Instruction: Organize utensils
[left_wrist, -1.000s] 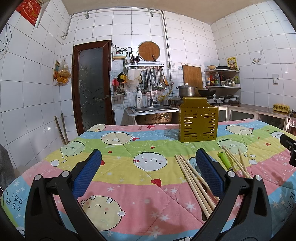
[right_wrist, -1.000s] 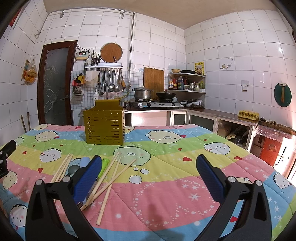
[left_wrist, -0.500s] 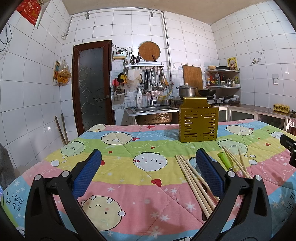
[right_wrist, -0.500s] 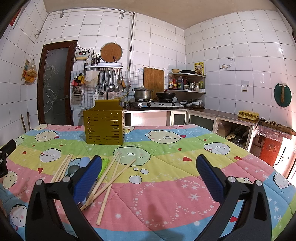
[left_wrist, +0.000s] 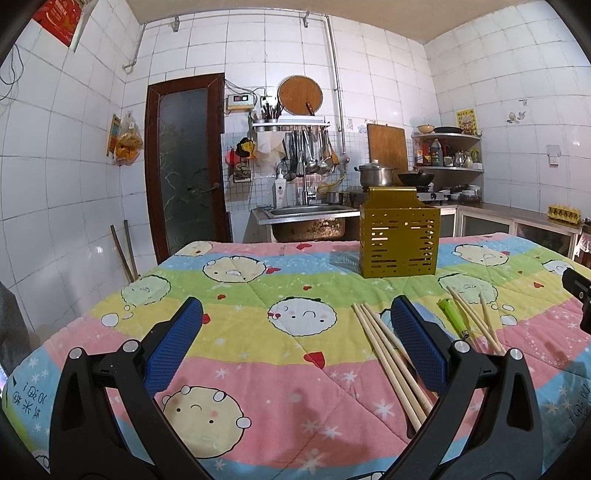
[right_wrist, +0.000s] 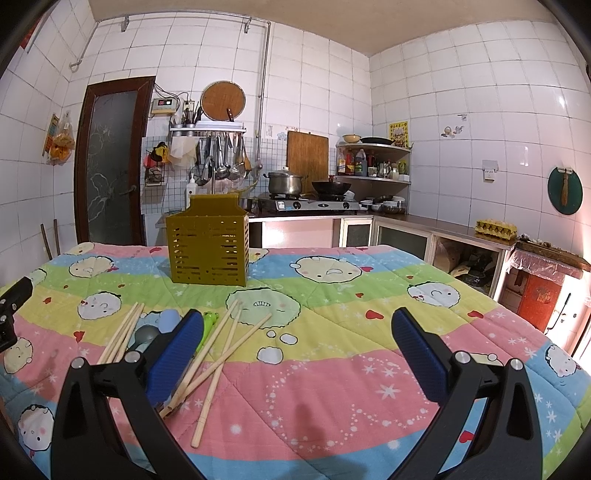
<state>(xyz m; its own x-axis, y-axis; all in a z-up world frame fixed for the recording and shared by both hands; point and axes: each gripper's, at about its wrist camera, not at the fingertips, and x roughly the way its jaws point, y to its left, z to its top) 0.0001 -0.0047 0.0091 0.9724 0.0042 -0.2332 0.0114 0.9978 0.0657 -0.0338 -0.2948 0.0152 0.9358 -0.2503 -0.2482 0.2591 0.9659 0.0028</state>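
Observation:
A yellow slotted utensil holder stands upright at the far middle of the quilt-covered table. Wooden chopsticks lie loose in front of it, one bundle by my left gripper's right finger, several more by my right gripper's left finger. A green-handled utensil and a grey spoon with a blue one lie among them. My left gripper is open and empty above the quilt. My right gripper is open and empty too.
The table carries a colourful cartoon quilt. Behind it are a sink, a stove with a pot and wok, a brown door and tiled walls. Counters run along the right wall.

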